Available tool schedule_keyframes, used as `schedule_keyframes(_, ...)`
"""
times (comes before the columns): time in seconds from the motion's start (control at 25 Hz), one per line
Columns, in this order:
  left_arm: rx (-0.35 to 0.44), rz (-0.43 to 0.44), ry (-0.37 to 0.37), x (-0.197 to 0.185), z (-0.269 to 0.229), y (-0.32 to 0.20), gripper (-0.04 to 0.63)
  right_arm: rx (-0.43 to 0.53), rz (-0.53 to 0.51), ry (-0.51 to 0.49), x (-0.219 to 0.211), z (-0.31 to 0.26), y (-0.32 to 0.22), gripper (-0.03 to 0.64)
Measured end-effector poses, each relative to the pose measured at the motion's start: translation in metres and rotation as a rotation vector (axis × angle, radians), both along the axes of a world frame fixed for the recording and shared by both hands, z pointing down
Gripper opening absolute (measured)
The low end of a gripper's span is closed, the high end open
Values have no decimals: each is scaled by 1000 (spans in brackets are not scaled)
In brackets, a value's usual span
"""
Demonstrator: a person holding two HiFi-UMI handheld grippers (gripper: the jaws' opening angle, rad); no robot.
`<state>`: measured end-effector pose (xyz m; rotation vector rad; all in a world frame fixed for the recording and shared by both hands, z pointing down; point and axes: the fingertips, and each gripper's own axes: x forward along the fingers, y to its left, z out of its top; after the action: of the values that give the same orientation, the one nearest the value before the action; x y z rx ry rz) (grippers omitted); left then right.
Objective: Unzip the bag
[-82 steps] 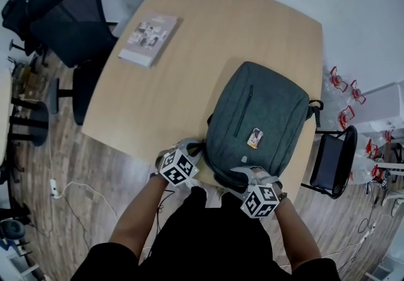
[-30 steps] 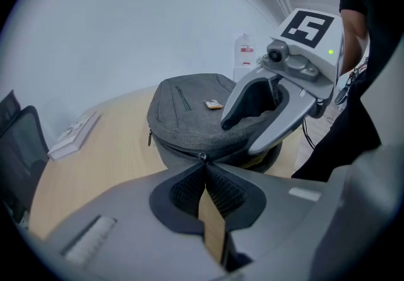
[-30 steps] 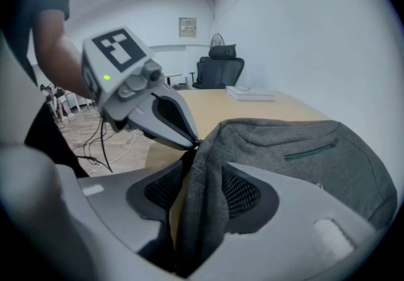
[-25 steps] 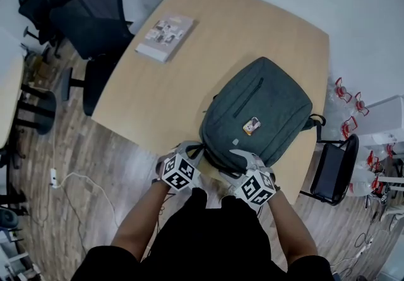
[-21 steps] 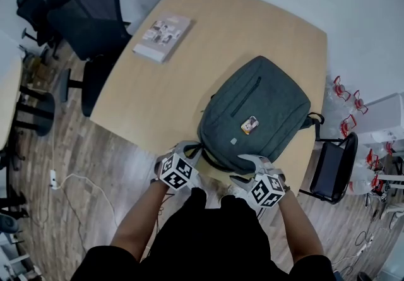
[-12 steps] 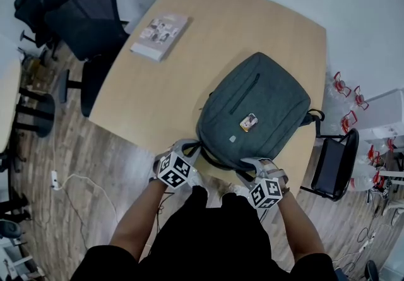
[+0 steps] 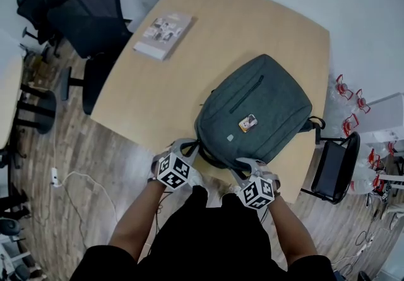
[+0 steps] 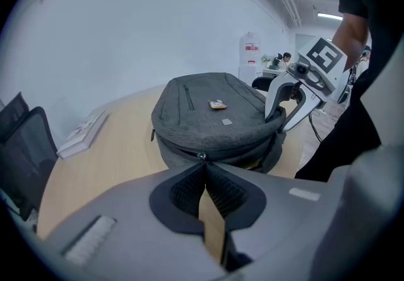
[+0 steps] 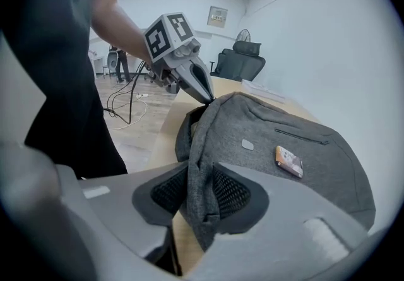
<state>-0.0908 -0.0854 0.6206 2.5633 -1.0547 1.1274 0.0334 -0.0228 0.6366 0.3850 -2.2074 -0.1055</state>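
Note:
A grey backpack (image 7: pixel 255 112) lies flat on the wooden table (image 7: pixel 252 27), its top end toward me. My left gripper (image 7: pixel 191 147) is at the bag's near left corner. In the left gripper view its jaws are shut (image 8: pixel 202 163) on the small metal zipper pull (image 8: pixel 202 157). My right gripper (image 7: pixel 242 166) is at the near right corner. Its jaws have just been closing, and in the right gripper view a fold of the bag's fabric (image 9: pixel 201 166) is pinched between the pads. Part of the zipper seam is hidden under that fold.
A book (image 7: pixel 164 35) lies at the table's far left. A small card (image 7: pixel 247 123) rests on the bag. One black office chair (image 7: pixel 88 14) stands left of the table and another black chair (image 7: pixel 333 169) stands to the right. A white cable (image 7: pixel 69 179) lies on the floor.
The right gripper has shifted a little left and down along the bag's near edge. The left gripper has kept its place at the corner.

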Motion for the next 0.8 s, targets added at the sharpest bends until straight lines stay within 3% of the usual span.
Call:
schedule_keyframes(0.32,-37,50,-66,1,1,10,26,3,46,21,-10,2,-6,114)
schedule_keyframes(0.8,-83,-13,-23,-2,-2,12,28,-12,161,9,-45,3,-21,120)
